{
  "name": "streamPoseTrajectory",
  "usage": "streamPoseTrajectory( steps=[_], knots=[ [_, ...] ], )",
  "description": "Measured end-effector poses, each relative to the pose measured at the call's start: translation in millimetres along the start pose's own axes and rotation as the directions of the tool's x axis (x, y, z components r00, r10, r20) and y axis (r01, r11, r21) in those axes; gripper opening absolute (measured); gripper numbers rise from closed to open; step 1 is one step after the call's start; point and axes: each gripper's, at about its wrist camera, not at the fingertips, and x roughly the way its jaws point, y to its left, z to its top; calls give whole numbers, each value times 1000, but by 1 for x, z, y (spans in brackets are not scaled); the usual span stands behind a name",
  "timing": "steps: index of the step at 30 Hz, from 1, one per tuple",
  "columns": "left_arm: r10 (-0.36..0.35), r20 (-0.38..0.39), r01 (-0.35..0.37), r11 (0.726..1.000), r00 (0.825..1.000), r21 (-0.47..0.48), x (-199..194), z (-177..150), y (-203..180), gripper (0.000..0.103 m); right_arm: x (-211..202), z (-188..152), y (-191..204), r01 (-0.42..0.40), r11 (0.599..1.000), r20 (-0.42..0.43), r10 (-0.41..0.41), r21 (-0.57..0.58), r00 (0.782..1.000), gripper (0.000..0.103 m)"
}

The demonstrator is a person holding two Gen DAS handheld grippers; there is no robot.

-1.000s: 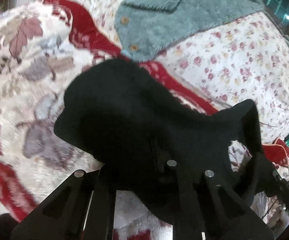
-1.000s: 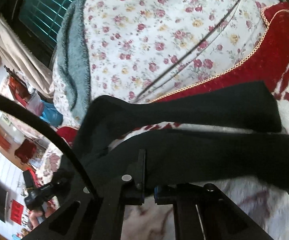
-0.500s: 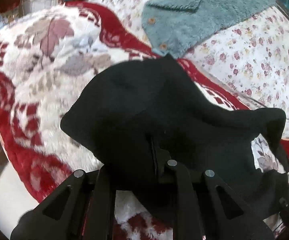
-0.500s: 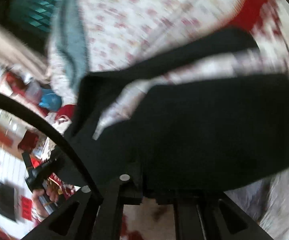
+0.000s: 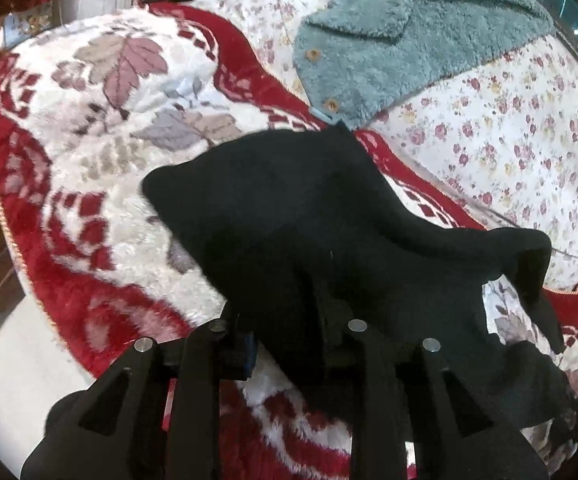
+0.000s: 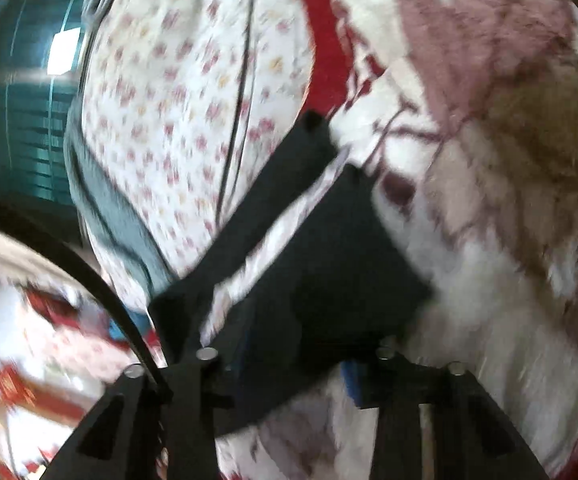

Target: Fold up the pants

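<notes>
The black pants (image 5: 329,232) lay bunched on a red-and-white plush blanket (image 5: 101,128), their legs (image 6: 289,216) running up and away from the right gripper (image 6: 297,364). The left gripper (image 5: 289,336) was clamped on the fabric; the right gripper's jaws stood wide, cloth draped between them. Bare blanket spread left of the left jaws, a teal fleece jacket (image 5: 409,40) lying beyond on a floral quilt (image 5: 509,128).

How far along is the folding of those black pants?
Early to midway, it seems. Done: the black pants lie on the red-and-white blanket, partly doubled. In hand: the left gripper and right gripper each have cloth between their fingers. Left: the fabric is bunched, not a flat neat stack.
</notes>
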Motion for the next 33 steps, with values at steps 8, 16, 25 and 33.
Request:
streamPoseTrajectory(
  steps=[8, 16, 25, 33],
  knots=[
    [17, 137, -25, 998, 990, 55, -49, -2, -15, 22, -48, 3, 36, 40, 979, 132, -14, -201, 991, 5],
    [-5, 131, -2, 999, 991, 50, -53, -5, -14, 22, -43, -6, 19, 438, 866, 73, -434, -242, 898, 13],
    [-64, 37, 62, 997, 997, 47, -33, -15, -22, 41, -74, 3, 60, 429, 848, 207, -380, -311, 902, 31],
    [-68, -2, 67, 990, 998, 124, -17, -19, -53, 44, -21, -33, 105, 245, 843, 62, -246, -478, 967, 39]
  ],
)
